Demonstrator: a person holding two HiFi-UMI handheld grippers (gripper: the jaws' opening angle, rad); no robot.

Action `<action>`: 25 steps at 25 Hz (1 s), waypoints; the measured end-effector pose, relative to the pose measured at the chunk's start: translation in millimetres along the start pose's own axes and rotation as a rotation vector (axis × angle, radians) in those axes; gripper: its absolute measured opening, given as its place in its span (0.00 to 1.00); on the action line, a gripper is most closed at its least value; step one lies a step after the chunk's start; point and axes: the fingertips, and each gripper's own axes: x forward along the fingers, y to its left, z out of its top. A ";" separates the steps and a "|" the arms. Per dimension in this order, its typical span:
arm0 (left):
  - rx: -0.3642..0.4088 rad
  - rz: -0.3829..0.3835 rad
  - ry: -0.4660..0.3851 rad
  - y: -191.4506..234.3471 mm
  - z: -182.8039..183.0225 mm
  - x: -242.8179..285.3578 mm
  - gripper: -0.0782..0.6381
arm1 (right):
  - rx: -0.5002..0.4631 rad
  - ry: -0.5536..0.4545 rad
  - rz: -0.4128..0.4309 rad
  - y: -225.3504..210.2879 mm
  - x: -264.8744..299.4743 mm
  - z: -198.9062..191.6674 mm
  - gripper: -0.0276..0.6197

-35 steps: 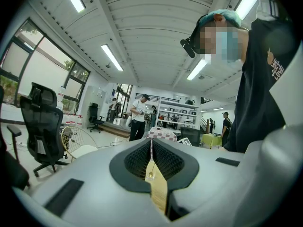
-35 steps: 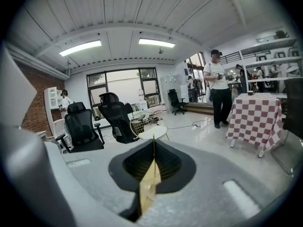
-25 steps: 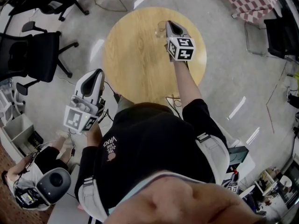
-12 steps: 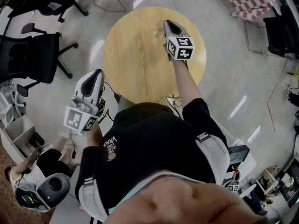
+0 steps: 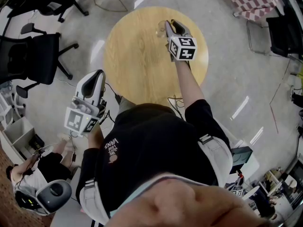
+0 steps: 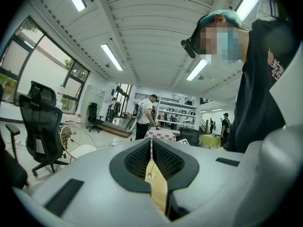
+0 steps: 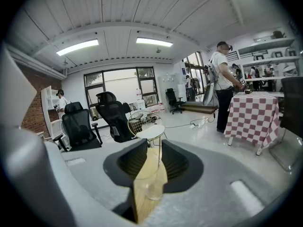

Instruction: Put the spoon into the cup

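The right gripper view is showing the right tongs standing parted, gripping nothing. The clear cup is sitting on the desk in the gap between them, and the spoon is standing upright inside it. The head view is giving only a faint cup outline. The left tongs are pressing together, empty, and the head view is showing them hanging off the desk, above the floor.

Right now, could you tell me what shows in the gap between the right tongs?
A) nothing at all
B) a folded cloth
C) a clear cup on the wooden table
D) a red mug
C: the right gripper view shows a clear cup standing on the wooden table, framed by the open right tongs.
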 end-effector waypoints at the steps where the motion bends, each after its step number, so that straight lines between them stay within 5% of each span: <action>1: 0.000 0.000 0.001 0.0 0.1 0.1 0.12 | 0.001 0.001 0.000 -0.4 -0.2 0.1 0.19; 25: 0.013 -0.057 -0.018 -7.5 8.0 -3.1 0.12 | -0.013 -0.074 -0.041 -0.9 -40.7 33.2 0.19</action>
